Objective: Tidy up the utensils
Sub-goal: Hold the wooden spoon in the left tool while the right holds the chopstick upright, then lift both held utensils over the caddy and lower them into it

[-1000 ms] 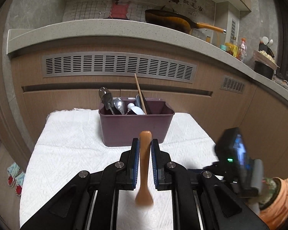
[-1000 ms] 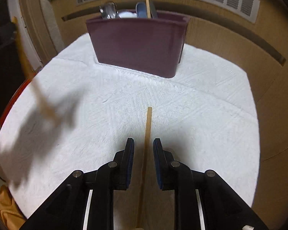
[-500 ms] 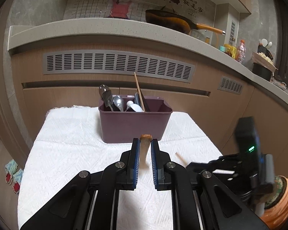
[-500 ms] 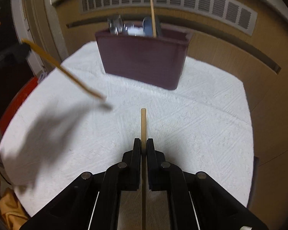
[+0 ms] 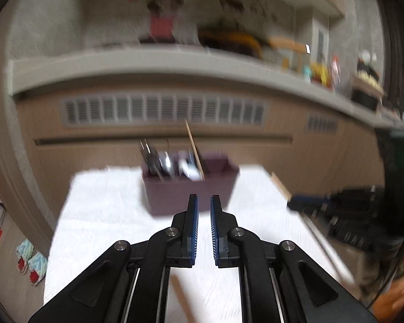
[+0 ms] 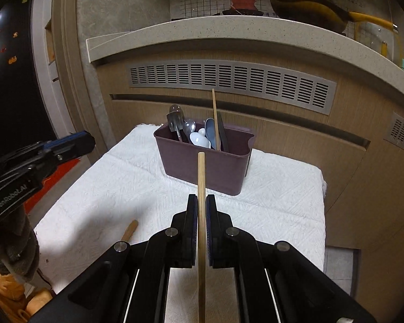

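a: what's my right gripper point(image 6: 199, 210) doing?

b: its pads are clamped on a wooden chopstick point(image 6: 201, 188). the stick runs straight forward between them, tip pointing at the purple utensil bin point(image 6: 202, 167) and hanging above the white cloth point(image 6: 269, 196).

a: and the left gripper point(image 5: 204, 210)? my left view is badly blurred.

b: a narrow gap shows between its blue pads point(image 5: 194, 223), nothing in it. in the right view it hovers off the cloth's left edge.

a: where's the wooden spoon?

b: a brown wooden handle point(image 6: 130, 230) lies flat on the cloth near the front left edge, just beside my right gripper's linkage. in the left view a blurred brown piece point(image 5: 181, 298) shows below the fingers. i can't tell more of its shape.

a: and the bin?

b: it stands on the far half of the cloth, before the cabinet. it holds a metal spoon point(image 6: 189, 127), white and blue spoons point(image 6: 200, 138), a metal tool point(image 6: 175, 121) and another upright chopstick point(image 6: 215, 118).
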The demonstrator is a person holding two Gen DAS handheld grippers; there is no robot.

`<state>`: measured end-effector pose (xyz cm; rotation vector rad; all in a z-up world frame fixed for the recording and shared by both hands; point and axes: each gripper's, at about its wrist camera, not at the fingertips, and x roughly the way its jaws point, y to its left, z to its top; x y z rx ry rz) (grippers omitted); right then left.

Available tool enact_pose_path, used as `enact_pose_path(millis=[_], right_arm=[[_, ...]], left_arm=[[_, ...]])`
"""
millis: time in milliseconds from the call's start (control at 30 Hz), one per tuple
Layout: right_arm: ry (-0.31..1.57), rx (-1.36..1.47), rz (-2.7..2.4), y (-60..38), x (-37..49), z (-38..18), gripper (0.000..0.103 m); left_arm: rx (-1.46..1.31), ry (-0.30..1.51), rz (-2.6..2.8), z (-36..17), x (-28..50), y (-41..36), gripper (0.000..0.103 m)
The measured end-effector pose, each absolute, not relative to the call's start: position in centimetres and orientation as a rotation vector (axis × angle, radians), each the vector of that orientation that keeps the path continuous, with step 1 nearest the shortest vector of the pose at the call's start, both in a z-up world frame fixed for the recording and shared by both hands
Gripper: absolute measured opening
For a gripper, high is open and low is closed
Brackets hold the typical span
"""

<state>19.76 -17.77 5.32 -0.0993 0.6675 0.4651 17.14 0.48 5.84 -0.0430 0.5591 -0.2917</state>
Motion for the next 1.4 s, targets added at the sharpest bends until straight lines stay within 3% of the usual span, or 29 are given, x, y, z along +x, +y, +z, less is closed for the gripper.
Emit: enact_pose_path(millis=[67,100,133,367,467,567,700,800,1033,1200,1400], right_arm=[[0.685,-0.097,0.463,-18.0,19.9,4.9,0.006],[0.694,-0.094,0.465,-18.0,19.9,4.6,0.006],[0.706,-0.089,0.467,-18.1,20.0,4.3,0.006],[0.749,-0.065,0.469,-18.7,20.3,2.8,0.006],[0.754,-0.064,0.471,-18.7,20.3,2.5,0.006],[0.76,-0.066,0.473,-18.7,20.2,2.2,0.006],[0.768,-0.053,0.478,-18.9,20.1,2.0,0.006],[0.764,-0.04,0.484,-18.9,20.1,1.8,0.006],[0.688,0.002,0.495,-19.1,20.6,3.3,0.006],[0.537,-0.024,0.507,-18.3,23.1,9.6,0.006],[0.34,-0.015,0.51,-16.9,27.6,18.0,0.006]], left_arm=[[-0.015,0.679,-0.309,3.9,18.6,0.3,0.032],[-0.01,0.723,-0.302,2.9,19.1,0.3,0.047],[-0.002,0.784,-0.291,1.5,19.7,0.4,0.052],[-0.066,1.085,-0.201,-6.2,22.1,1.4,0.052],[-0.029,1.117,-0.185,-7.8,22.3,0.7,0.05],[0.025,1.102,-0.18,-8.4,22.0,0.0,0.04],[0.074,1.041,-0.191,-8.5,21.2,-0.6,0.014],[0.063,0.99,-0.195,-8.2,20.7,-0.6,0.012],[-0.075,0.672,-0.248,1.4,20.6,0.6,0.012],[-0.131,0.424,-0.309,10.8,24.1,1.0,0.012],[-0.132,0.243,-0.338,17.6,28.2,0.8,0.012]])
